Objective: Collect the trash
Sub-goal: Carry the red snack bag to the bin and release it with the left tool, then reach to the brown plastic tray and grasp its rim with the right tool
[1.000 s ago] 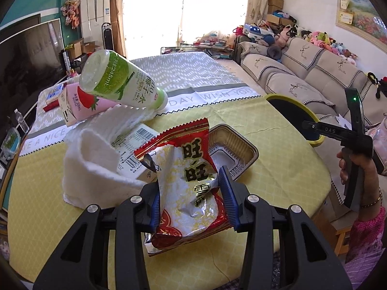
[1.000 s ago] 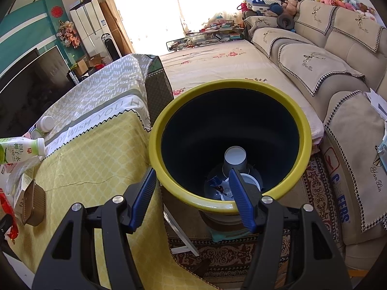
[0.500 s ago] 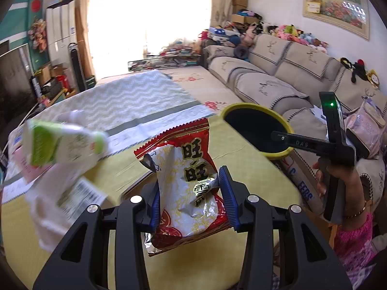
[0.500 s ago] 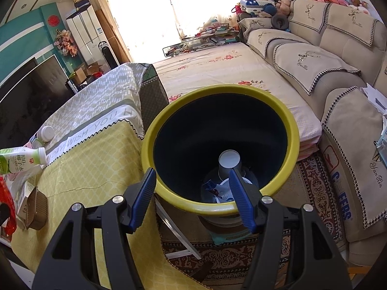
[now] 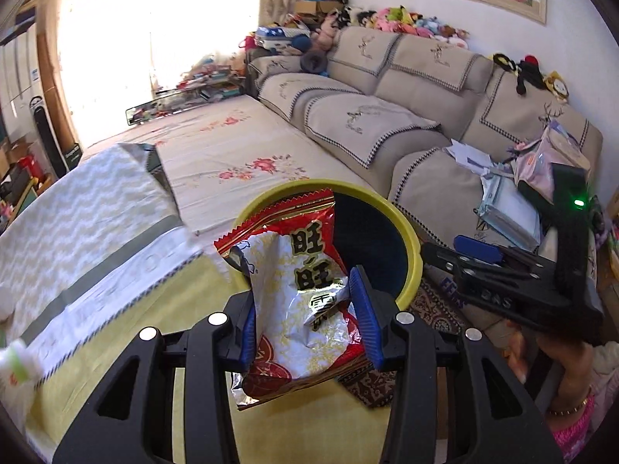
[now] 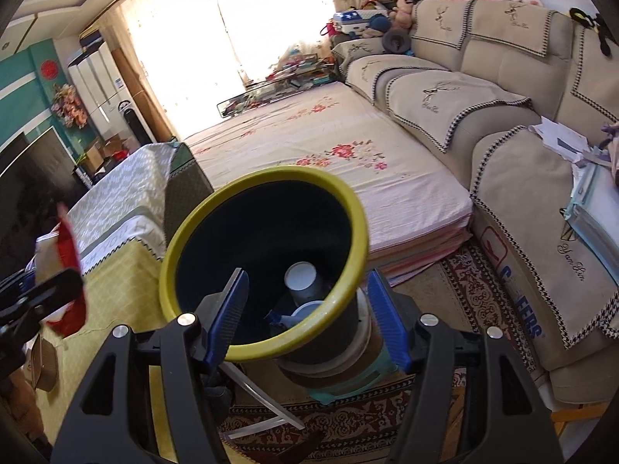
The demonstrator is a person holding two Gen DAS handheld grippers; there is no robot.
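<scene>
My left gripper (image 5: pixel 303 301) is shut on a crumpled red and white snack bag (image 5: pixel 294 266), held upright over the table's edge in front of the yellow-rimmed dark bin (image 5: pixel 410 247). In the right wrist view the bin (image 6: pixel 263 174) stands below and ahead, with a paper cup (image 6: pixel 301 278) and other scraps at its bottom. My right gripper (image 6: pixel 307 276) hangs open over the bin's near rim, gripping nothing. From the left wrist view, the right gripper (image 5: pixel 464 259) sits just right of the bin, held in a hand. The bag (image 6: pixel 69 255) shows red at the right wrist view's left edge.
The yellow tablecloth (image 5: pixel 135 328) ends beside the bin. A blurred green bottle (image 5: pixel 15 359) lies at the far left. A floral mattress (image 5: pixel 232 154) and a beige sofa (image 5: pixel 387 116) lie beyond, and a patterned rug (image 6: pixel 483 301) covers the floor.
My left gripper has swung right with the snack bag, from over the bottle, tissue and foil tray to the bin's edge. The right gripper shifted too; the bin now sits further left in its view.
</scene>
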